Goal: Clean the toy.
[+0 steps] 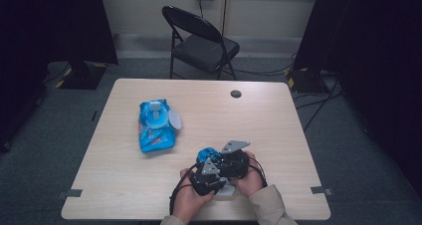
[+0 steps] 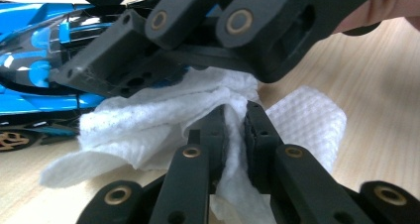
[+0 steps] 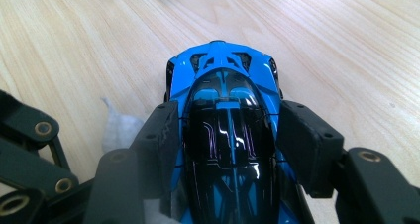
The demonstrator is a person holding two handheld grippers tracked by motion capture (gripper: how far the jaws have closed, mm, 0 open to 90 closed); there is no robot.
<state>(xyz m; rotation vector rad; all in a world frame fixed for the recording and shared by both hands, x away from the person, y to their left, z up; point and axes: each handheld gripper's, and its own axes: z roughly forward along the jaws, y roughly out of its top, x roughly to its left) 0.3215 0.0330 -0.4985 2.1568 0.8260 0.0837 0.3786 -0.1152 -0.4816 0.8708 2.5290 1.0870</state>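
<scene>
The work in hand reads as wiping a blue toy car (image 3: 225,149) with a wet wipe (image 2: 148,120). The right gripper (image 3: 225,144) clamps the car across its flanks, one jaw pressed to each side of the black glossy canopy, nose pointing away along the table (image 1: 278,115). The left gripper (image 2: 236,130) has its jaws nearly shut on a pinched fold of the white wipe, the rest of the sheet bunched loosely beyond the tips and lying against the car's side, just under the right gripper's linkage.

Taking the car as the landmark: it sits at the near edge of the table between the person's two hands, the wipe is tucked against its left flank, and the blue wipes pack (image 1: 157,125) with its flap open lies well apart on the far left of it.

To do this step well, the right gripper should hold steady so the car cannot roll, while the left draws the wipe along the bodywork in short strokes — keeping enough cloth ahead of the jaw tips that plastic never scrapes paint. How much of the wipe actually presses on the car I cannot quite tell — the linkage hides the contact.
</scene>
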